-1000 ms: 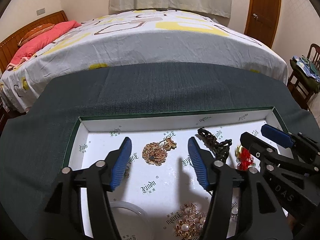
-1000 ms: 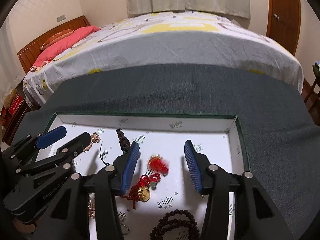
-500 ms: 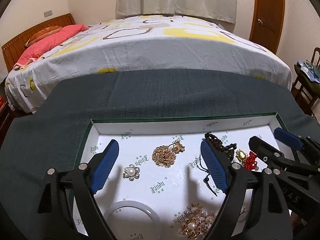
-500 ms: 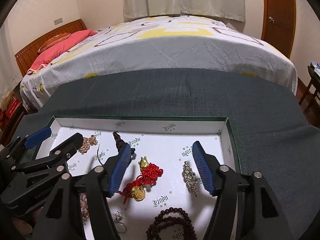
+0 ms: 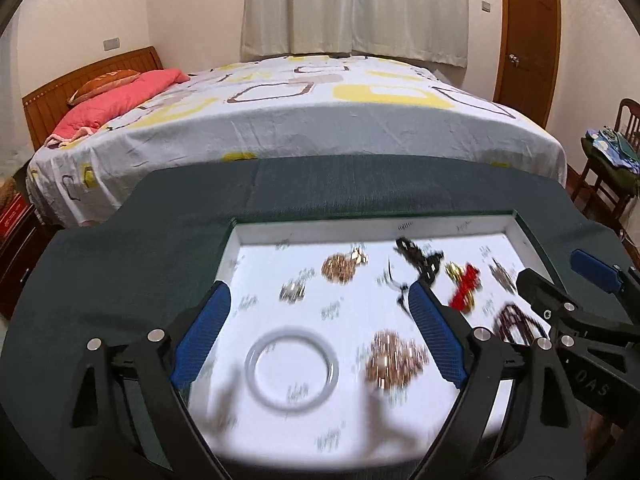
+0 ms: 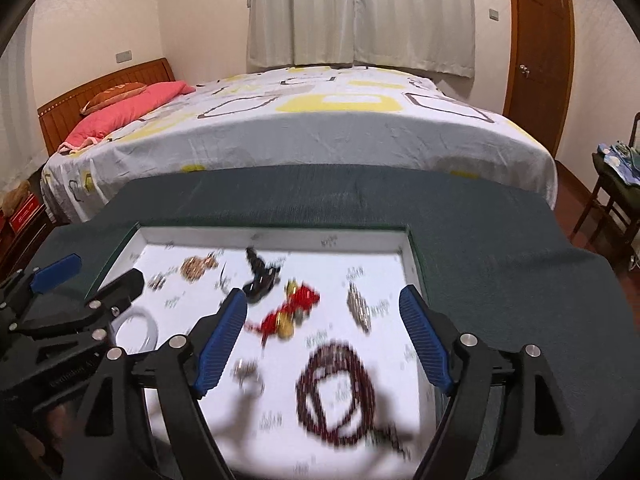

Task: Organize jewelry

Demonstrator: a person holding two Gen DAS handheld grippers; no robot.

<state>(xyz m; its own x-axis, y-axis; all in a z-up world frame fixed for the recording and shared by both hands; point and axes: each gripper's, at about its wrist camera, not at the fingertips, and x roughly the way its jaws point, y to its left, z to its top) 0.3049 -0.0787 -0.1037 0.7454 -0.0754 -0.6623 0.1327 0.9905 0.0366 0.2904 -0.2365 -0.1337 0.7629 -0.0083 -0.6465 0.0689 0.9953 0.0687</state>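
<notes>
Behind the dark green cloth [image 5: 120, 264] a bed [image 5: 304, 120] is filling the background, and on that cloth a shallow white-lined tray [image 5: 400, 229] is sitting under both of my claws.

I am holding the left gripper [image 5: 316, 332] above the tray with its blue pads spread wide and nothing between them. A clear bangle [image 5: 292, 368] is lying flat on the lining just below the gap, and a gold pearl brooch [image 5: 394, 360] is lying just inside the right pad. Farther ahead, a gold filigree pendant [image 5: 340, 268] and a small silver brooch [image 5: 293, 292] are lying near each other.

I am keeping the right gripper [image 6: 326, 340] wide as well, empty, hovering over the tray's right half. A dark red bead bracelet [image 6: 336, 396] is coiling between and below its pads. A red knotted charm with gold pieces [image 6: 294, 310] is lying just ahead of the left pad, a black chain piece [image 6: 260, 276] beyond it, and a silver rhinestone clip [image 6: 358, 308] nearer the right pad.

Each gripper is showing at the edge of the other's view, covering part of the tray. Motion blur is smearing all the jewelry, so I cannot make out fine detail, and the tray's near edge is cut off.
</notes>
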